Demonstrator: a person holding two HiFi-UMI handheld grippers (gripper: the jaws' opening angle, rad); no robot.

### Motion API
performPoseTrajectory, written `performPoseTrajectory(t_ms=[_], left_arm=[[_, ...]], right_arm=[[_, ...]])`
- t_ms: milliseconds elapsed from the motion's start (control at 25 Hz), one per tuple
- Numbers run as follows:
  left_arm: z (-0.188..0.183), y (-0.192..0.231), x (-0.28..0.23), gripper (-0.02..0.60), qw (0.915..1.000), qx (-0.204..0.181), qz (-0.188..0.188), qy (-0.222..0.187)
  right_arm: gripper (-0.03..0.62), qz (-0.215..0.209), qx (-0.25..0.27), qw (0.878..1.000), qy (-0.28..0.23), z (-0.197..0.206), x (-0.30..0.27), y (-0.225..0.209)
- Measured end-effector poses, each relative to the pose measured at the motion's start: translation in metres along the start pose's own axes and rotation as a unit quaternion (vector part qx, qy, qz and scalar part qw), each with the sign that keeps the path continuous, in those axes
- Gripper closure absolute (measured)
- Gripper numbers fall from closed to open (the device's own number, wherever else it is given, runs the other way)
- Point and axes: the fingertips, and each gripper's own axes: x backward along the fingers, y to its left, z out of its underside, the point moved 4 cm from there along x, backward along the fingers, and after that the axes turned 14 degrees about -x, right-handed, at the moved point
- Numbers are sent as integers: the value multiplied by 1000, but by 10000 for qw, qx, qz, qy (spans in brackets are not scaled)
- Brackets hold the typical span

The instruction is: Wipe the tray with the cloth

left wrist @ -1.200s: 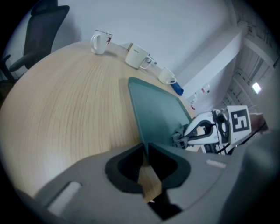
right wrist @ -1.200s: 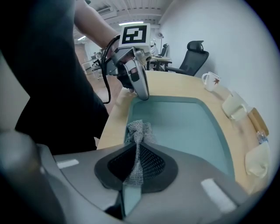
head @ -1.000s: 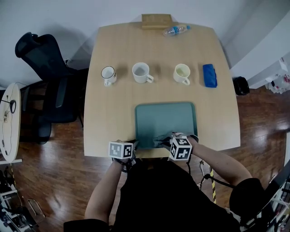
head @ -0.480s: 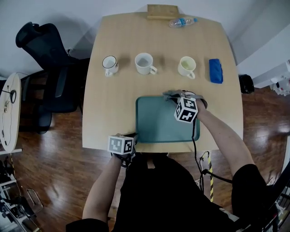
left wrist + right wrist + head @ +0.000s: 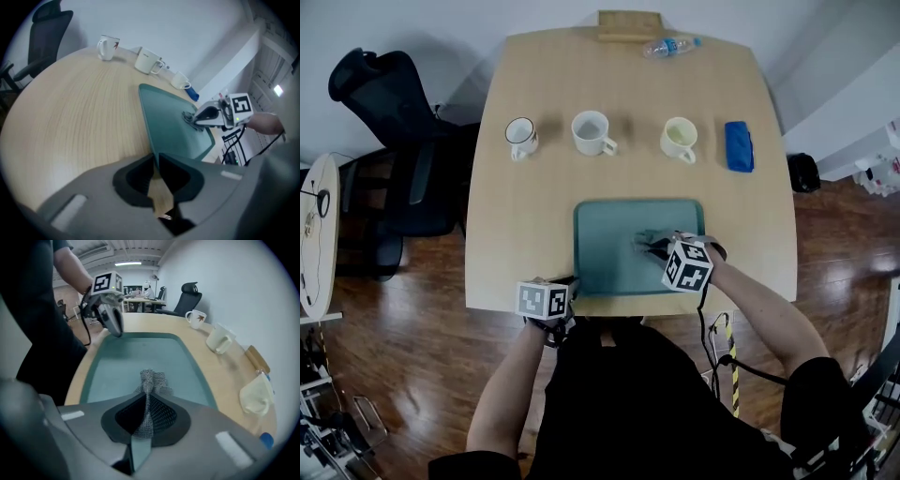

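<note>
Nearest the person, the left tongs (image 5: 155, 159) are clenched on the near left corner rim of the teal rectangular plastic tray (image 5: 609, 234), pinning it at the front edge of the pale wooden worktop (image 5: 525, 216). The tray's near side lies almost flush with that edge.

Just beyond, the right tongs (image 5: 146, 399) are clamped on a bunched grey mesh cloth (image 5: 151, 379). The free end of the cloth drags on the tray floor, right of centre.

Judging from this, the wiping step is under way, with one pair of tongs steadying and the other sweeping. The next stroke probably calls for light downward pressure, so that the cloth stays flat on the floor of the tray. It should stop short of the raised rim, where the mesh could snag or ride over.

There is open tray floor to the left and towards the far side, so there is room for a stroke that way.

Beyond the tray, a strip of bare worktop separates it from a row of things. These are a white mug with a dark rim (image 5: 522, 137), a plain white mug (image 5: 592, 133), a cream mug (image 5: 680, 139) and a blue oblong pad (image 5: 738, 146). All of them stand well clear of the sweep.

At the far edge lie a clear plastic bottle (image 5: 669, 46) and a wooden block (image 5: 629, 25).
</note>
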Motion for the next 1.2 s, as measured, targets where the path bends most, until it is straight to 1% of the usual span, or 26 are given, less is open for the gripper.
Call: performPoseTrajectory(t_ms=[120, 240, 360, 480, 560, 720, 840, 960, 1080, 1200], left_arm=[[1, 0, 0, 540, 10000, -17, 14, 25], [1, 0, -2, 540, 10000, -43, 27, 72], [1, -1, -3, 540, 9999, -50, 78, 132], [-1, -2, -3, 540, 9996, -124, 99, 236], [-2, -2, -2, 540, 9993, -211, 65, 294], [-2, -4, -1, 540, 9990, -322, -49, 308], [-4, -6, -2, 540, 9987, -381, -130, 306], [-4, -6, -3, 540, 9985, -400, -203, 301], [-3, -4, -3, 540, 9988, -338, -232, 264], [-1, -4, -3, 540, 9989, -312, -238, 259]], right_arm=[[568, -488, 171, 9986, 144, 12, 4, 47], [568, -804, 261, 9962, 197, 21, 6, 79], [568, -979, 138, 9950, 159, 25, 7, 92], [568, -1089, 145, 9939, 129, 26, 8, 88], [568, -925, 201, 9954, 113, 25, 7, 71], [568, -230, 72, 9996, 112, 23, 9, 4], [568, 329, -7, 9993, 184, 24, 11, -52], [568, 736, -87, 9969, 246, 25, 13, -92], [568, 827, -247, 9961, 179, 27, 13, -105], [568, 766, -262, 9966, 122, 30, 14, -90]])
